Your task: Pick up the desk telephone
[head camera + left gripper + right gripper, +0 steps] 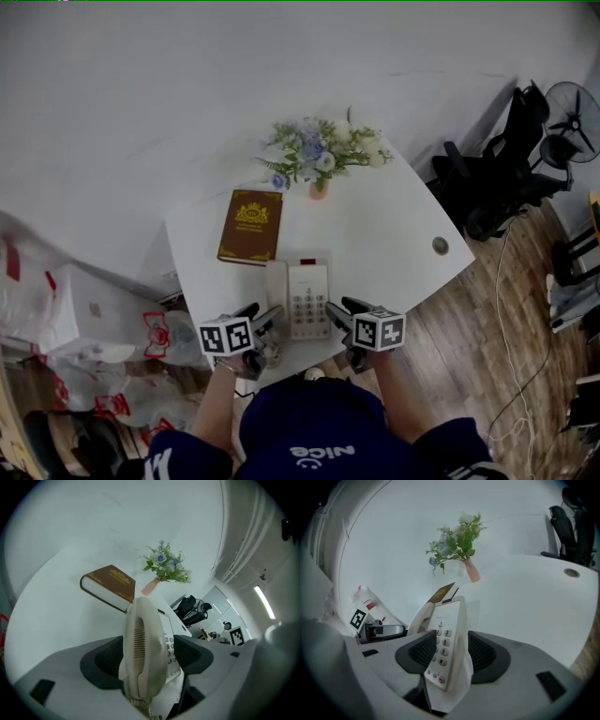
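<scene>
Closest in, at the bottom of the head view, the person's dark-blue top (309,427). Beyond, white table (394,225), and near its front edge the desk telephone (300,281), lying flat, keypad (309,307) up, handset (140,653) along its left side. Further back, well apart from it, brown book (251,226) and vase of flowers (319,159). Flanking the telephone, left gripper (262,319) and right gripper (339,312). Left: spread wide around the handset, gaps at both pads (105,660), nothing clamped. Right: equally wide around the keypad-side edge, not squeezing. Looks like the approach step, grasp not yet made. Next calls for closing both evenly on the two sides, then lifting level to keep the handset cradled.
</scene>
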A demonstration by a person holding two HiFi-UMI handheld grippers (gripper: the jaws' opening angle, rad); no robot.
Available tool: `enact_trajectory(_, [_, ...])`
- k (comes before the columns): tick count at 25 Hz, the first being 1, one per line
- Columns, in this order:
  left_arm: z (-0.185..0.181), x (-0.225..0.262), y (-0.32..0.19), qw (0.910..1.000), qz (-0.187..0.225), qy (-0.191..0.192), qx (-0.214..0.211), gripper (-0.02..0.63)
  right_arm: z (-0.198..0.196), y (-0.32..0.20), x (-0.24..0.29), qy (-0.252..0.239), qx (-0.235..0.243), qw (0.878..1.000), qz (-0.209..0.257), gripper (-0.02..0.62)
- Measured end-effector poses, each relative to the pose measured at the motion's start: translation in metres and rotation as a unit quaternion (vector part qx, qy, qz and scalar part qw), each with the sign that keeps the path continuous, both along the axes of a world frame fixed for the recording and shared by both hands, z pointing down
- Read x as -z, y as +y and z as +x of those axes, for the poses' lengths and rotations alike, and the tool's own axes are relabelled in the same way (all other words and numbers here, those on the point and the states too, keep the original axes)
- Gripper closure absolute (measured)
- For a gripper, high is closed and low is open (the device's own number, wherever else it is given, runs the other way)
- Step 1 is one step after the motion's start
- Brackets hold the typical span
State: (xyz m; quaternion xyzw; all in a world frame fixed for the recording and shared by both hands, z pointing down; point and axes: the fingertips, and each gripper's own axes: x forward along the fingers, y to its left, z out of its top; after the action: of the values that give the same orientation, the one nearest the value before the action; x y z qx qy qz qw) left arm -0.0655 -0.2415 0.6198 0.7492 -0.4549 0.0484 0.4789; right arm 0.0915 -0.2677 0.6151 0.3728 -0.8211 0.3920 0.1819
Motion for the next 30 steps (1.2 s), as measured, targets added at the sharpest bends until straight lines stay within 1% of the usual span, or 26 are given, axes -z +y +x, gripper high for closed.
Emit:
enact_trajectory(2, [0.007, -0.008, -0.004, 0.9995, -0.013, 0.021, -0.02, 0.269, -0.001, -0.007, -0.004, -0.017, -0.007, 1.0, -0.008, 0.385])
enact_trajectory(5, [0.008, -0.019, -0.011, 0.9991, -0.024, 0.022, -0.028, 0.262, -0.004, -0.017, -0.008, -0.039, -0.018, 0.999, -0.024, 0.385])
enact_trajectory(7, [0.008, -0.023, -0.015, 0.9984, -0.03, 0.031, -0.037, 0.258, -0.003, -0.023, -0.012, -0.039, -0.027, 0.998, -0.032, 0.383])
enact_trajectory(10, [0.013, -0.025, -0.016, 0.995, -0.046, 0.069, -0.057, 0.256, -0.001, -0.029, -0.017, -0.057, -0.046, 0.996, -0.049, 0.383])
enact_trajectory(12, [0.014, -0.024, -0.019, 0.9931, -0.046, 0.086, -0.065, 0.256, -0.006, -0.029, -0.022, -0.068, -0.039, 0.995, -0.061, 0.377])
enact_trajectory(15, [0.014, -0.02, -0.031, 0.9906, -0.037, 0.119, -0.057, 0.256, -0.01, -0.03, -0.03, -0.073, -0.026, 0.994, -0.079, 0.368])
enact_trajectory(18, [0.016, -0.021, -0.036, 0.9863, -0.038, 0.146, -0.065, 0.241, -0.012, -0.033, -0.036, -0.107, -0.027, 0.988, -0.109, 0.36])
enact_trajectory(23, [0.018, -0.023, -0.037, 0.983, -0.047, 0.154, -0.089, 0.234, -0.019, -0.034, -0.041, -0.153, -0.021, 0.977, -0.15, 0.351])
enact_trajectory(28, [0.021, -0.025, -0.036, 0.9798, -0.077, 0.14, -0.12, 0.233, -0.029, -0.033, -0.042, -0.164, -0.017, 0.971, -0.174, 0.351])
enact_trajectory(30, [0.023, -0.026, -0.036, 0.9774, -0.088, 0.141, -0.131, 0.23, -0.03, -0.033, -0.043, -0.173, -0.02, 0.967, -0.185, 0.353])
